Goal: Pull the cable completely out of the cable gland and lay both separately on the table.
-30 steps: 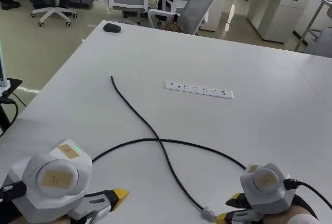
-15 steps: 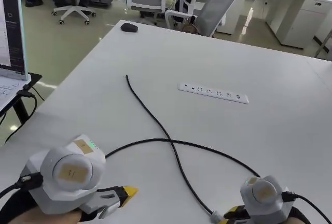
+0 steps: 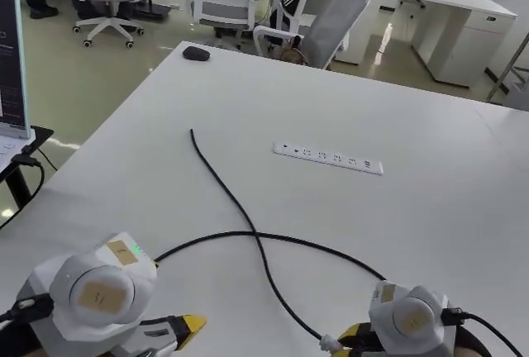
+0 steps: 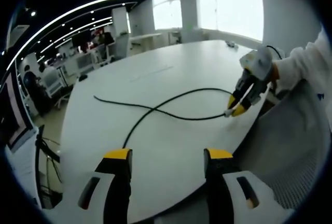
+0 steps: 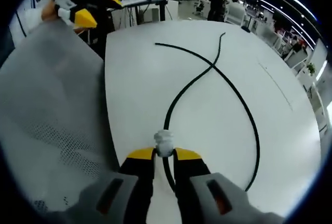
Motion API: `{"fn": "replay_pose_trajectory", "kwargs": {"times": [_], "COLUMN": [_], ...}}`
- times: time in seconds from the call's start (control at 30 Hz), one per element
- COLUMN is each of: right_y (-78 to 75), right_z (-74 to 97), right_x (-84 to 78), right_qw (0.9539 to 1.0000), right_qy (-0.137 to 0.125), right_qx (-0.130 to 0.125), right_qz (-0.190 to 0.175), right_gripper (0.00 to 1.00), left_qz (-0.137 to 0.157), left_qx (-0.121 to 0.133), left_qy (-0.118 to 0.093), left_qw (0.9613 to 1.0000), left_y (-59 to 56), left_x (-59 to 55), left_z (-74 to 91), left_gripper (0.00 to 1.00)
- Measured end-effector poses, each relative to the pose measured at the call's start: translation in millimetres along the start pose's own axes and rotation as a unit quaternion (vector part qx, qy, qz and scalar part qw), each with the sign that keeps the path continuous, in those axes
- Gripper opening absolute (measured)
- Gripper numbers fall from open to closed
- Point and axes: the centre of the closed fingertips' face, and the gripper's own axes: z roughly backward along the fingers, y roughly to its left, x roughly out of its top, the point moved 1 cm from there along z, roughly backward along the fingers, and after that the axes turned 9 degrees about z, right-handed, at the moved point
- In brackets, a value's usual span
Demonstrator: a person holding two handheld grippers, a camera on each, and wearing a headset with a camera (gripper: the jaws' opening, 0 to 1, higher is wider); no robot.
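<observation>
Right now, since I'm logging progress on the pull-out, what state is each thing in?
cable: lying in a crossed loop on the table, one end threaded through the gland.
cable gland: on the cable, at the right tool's tips.
right tool: shut on the cable.
left tool: open, empty.
power strip: nothing plugged in.

A white worktop [image 3: 430, 208] carries a black cable [image 3: 223, 188] looped across itself, a white power strip [image 3: 328, 159] beyond it, and a dark mouse [image 3: 196, 54] at the far corner.
</observation>
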Motion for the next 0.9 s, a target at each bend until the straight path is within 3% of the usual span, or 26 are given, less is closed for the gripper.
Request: {"fn": "replay_pose_trajectory", "kwargs": {"times": [0.23, 0.37, 0.43, 0.53, 0.63, 0.77, 0.83, 0.87, 0.9], "right_y": [8.4, 14.8, 18.5, 22.9, 26.9, 31.3, 33.6, 34.9, 35.8], "right_z": [26.1, 41.9, 50.9, 62.6, 73.2, 86.7, 93.6, 96.7, 99.2], "right_x": [44.2, 70.5, 85.7, 102.9, 118.3, 132.3, 138.2, 140.5, 142.3], "right_qw": [0.9974, 0.9930, 0.9896, 0.9844, 0.9782, 0.9720, 0.9698, 0.9679, 0.9661], "right_qy": [-0.045, -0.067, -0.083, -0.102, -0.119, -0.138, -0.151, -0.156, -0.160], "right_qx": [-0.001, 0.001, 0.000, -0.002, -0.007, -0.012, -0.012, -0.014, -0.017], "right_qz": [0.057, 0.097, 0.118, 0.144, 0.171, 0.189, 0.191, 0.196, 0.202], "right_gripper": [0.12, 0.12, 0.12, 0.11, 0.11, 0.11, 0.11, 0.11, 0.11], "left_qz": [-0.014, -0.028, -0.036, -0.050, -0.034, -0.068, -0.057, -0.047, -0.040], "left_qx": [-0.045, -0.099, -0.134, -0.190, -0.240, -0.265, -0.293, -0.316, -0.329], "left_qy": [-0.007, -0.041, -0.054, -0.081, -0.099, -0.093, -0.098, -0.097, -0.095], "left_qw": [0.9989, 0.9939, 0.9889, 0.9772, 0.9652, 0.9572, 0.9493, 0.9425, 0.9387], "left_y": [-15.9, -34.1, -47.1, -71.3, -87.5, -93.5, -100.2, -106.1, -109.5], "left_x": [4.5, 20.4, 30.8, 52.9, 69.1, 76.8, 84.3, 87.2, 88.3], "left_z": [0.2, 5.7, 8.7, 11.9, 14.5, 14.0, 17.9, 21.5, 23.1], "left_gripper": [0.53, 0.50, 0.50, 0.47, 0.44, 0.40, 0.40, 0.39, 0.39]}}
